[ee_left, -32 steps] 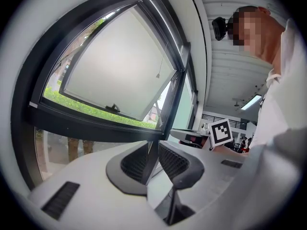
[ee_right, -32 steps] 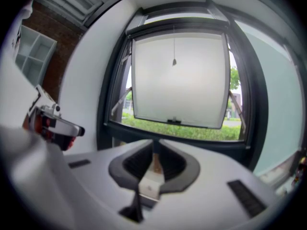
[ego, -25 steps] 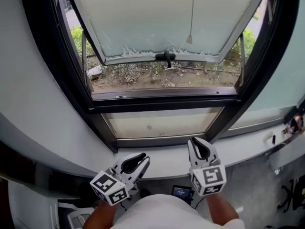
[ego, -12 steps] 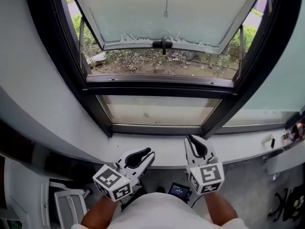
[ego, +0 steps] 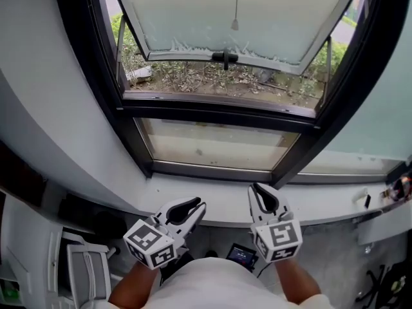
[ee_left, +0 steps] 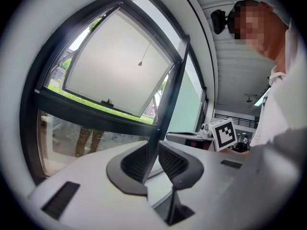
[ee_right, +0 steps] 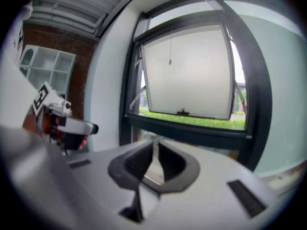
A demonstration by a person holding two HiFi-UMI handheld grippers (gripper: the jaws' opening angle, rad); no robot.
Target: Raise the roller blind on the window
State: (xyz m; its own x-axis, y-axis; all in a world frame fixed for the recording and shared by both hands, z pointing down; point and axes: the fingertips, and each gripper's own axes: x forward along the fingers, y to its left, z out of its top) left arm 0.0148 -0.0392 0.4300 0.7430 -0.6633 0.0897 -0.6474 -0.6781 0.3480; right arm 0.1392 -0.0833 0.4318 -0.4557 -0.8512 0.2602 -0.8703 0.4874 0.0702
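The person stood at the window sill (ego: 219, 206) with a pair of tongs in each hand, both held over the sill's near edge and aimed at the window. The left tongs (ego: 195, 206) pointed up and to the right in the head view. Their jaws stood slightly apart with nothing between them, and only the dark window frame showed through the narrow gap. The right tongs (ego: 258, 190) were just beside them, near the sill's middle. Their jaws were also a little apart and empty.

Well beyond both pairs, the upper sash (ego: 270, 18) was tilted open outward, its pale pane filling the top of the head view. The blind's pull cord (ego: 235, 24) hung in front of that pane, its small end piece just above the sash's black handle (ego: 224, 57). The blind's fabric could not be told apart from the pale pane behind it. Below the sash lay a fixed lower pane (ego: 219, 147), and through the opening showed dry ground (ego: 257, 82) outside.
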